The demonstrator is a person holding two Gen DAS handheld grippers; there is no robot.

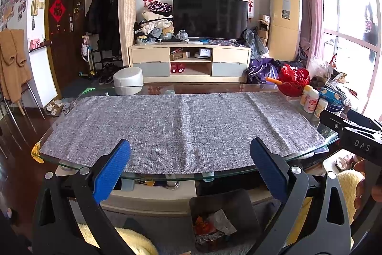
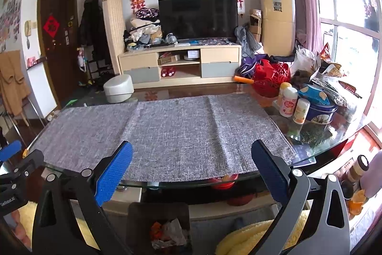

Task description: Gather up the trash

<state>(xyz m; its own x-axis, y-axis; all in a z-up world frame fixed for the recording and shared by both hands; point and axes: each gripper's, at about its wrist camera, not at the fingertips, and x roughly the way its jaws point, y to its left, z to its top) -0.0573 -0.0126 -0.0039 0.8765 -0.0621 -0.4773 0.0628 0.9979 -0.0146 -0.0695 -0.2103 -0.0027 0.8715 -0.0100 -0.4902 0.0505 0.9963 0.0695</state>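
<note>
Ahead of the left hand-held gripper (image 1: pixel 189 154), whose blue pads (image 1: pixel 112 171) look ribbed and rubbery, a coarse grey woven cloth (image 1: pixel 181 126) covers the glossy glass counter (image 1: pixel 167 87). Below, crumpled paper (image 1: pixel 223 222) fills a matt dark bin (image 1: pixel 219 202).

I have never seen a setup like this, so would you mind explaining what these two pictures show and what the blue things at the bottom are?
Each picture comes from a fisheye camera on a handheld gripper, looking forward between its two blue-padded fingers. One shows the left gripper, the other the right gripper; both are open and hold nothing. Ahead lies a glass table covered by a grey cloth, with bottles and a blue tin at its right end. Below the near edge stands a dark bin holding crumpled trash.
</note>
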